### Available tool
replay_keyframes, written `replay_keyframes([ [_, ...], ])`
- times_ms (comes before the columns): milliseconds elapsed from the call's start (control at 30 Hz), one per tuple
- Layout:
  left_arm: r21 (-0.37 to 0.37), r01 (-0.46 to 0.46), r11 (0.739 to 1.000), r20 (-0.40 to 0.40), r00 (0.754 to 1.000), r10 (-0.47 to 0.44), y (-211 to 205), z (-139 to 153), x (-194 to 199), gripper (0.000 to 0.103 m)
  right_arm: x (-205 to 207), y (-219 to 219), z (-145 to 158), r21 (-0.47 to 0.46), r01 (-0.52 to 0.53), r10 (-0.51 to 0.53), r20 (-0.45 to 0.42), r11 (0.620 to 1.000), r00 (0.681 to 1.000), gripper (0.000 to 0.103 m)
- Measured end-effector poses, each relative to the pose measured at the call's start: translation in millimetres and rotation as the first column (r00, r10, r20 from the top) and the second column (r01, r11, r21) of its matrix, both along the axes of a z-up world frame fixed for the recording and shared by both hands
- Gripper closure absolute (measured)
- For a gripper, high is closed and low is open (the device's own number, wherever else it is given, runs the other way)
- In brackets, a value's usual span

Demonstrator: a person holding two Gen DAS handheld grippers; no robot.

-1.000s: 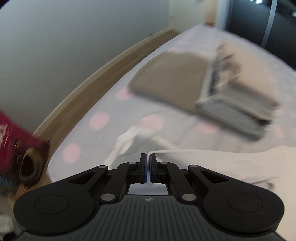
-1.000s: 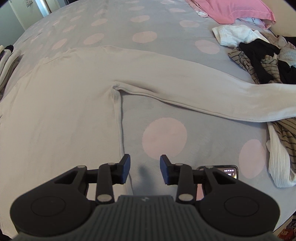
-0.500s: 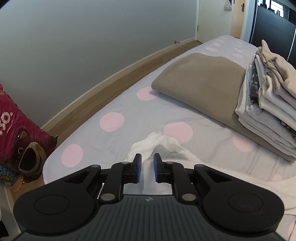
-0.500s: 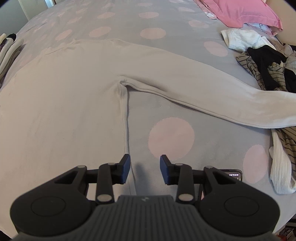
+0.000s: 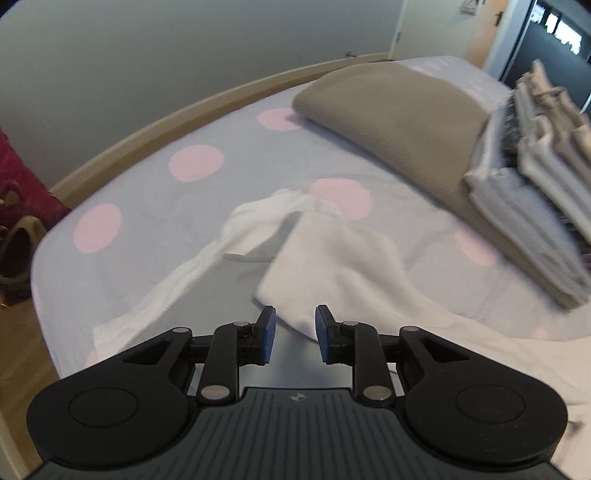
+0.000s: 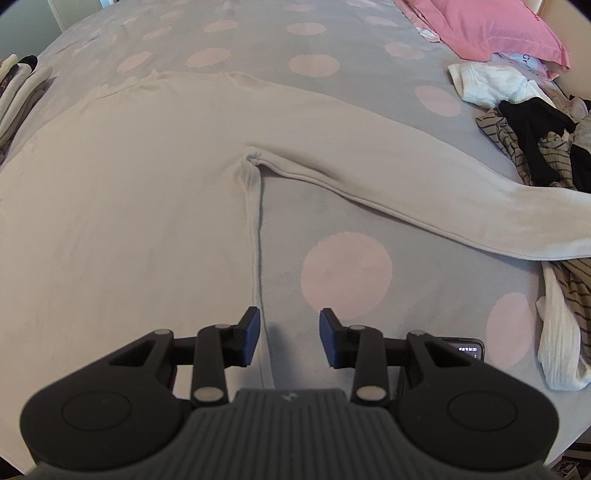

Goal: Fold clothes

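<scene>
A bed covered in a grey sheet with pink dots [image 6: 347, 277], with a cream long-sleeved top [image 6: 129, 206] spread flat on it.

In the right wrist view the right gripper [image 6: 289, 338] hovers low over the top's side seam, its blue-padded fingers spread apart and holding nothing; one sleeve [image 6: 424, 188] stretches out to the right, its cuff reaching a heap of unfolded striped, black and white clothes [image 6: 535, 144], with a pink pillow [image 6: 487, 29] beyond. A phone [image 6: 467, 349] lies on the sheet just behind the right finger. In the left wrist view the left gripper [image 5: 291, 334] also has its fingers spread, empty, just short of the other sleeve, which lies crumpled and folded over on itself [image 5: 325, 254]. Farther off sit a taupe folded blanket [image 5: 391, 110] and, touching it, a stack of folded pale garments [image 5: 535, 177].
</scene>
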State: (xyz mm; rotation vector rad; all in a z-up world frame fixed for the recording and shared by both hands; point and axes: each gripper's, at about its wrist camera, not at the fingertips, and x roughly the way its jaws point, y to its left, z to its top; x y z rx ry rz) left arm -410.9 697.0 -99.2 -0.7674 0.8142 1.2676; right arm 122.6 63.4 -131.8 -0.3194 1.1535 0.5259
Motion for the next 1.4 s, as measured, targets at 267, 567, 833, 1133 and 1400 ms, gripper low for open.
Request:
replay_keyframes([
  [267, 0.001, -0.062, 0.998, 0.044, 0.997, 0.061, 16, -14, -7, 0.082, 2, 5, -2, -0.019, -0.01, 0.01, 0.004, 1.0, 1.0, 0.064],
  [567, 0.134, -0.055, 0.989, 0.138, 0.99, 0.036, -8, 44, -5, 0.102, -2, 10, 1, -0.015, -0.042, 0.042, 0.013, 0.999, 0.999, 0.064],
  [833, 0.152, -0.113, 0.982, 0.094, 0.991, 0.1, -28, 102, -25, 0.102, -6, 3, 16, 0.051, -0.031, 0.03, 0.027, 0.998, 0.999, 0.064],
  [1133, 0.214, -0.069, 0.974, 0.171, 0.985, 0.032, -61, 119, -4, 0.102, -11, -2, 35, 0.119, -0.036, 0.031, 0.047, 0.992, 0.998, 0.064],
  [1400, 0.344, 0.245, 0.906, 0.193, 0.926, -0.324, -137, 171, 101, 0.102, -23, 10, 29, 0.069, -0.112, 0.109, 0.04, 0.991, 0.993, 0.064],
])
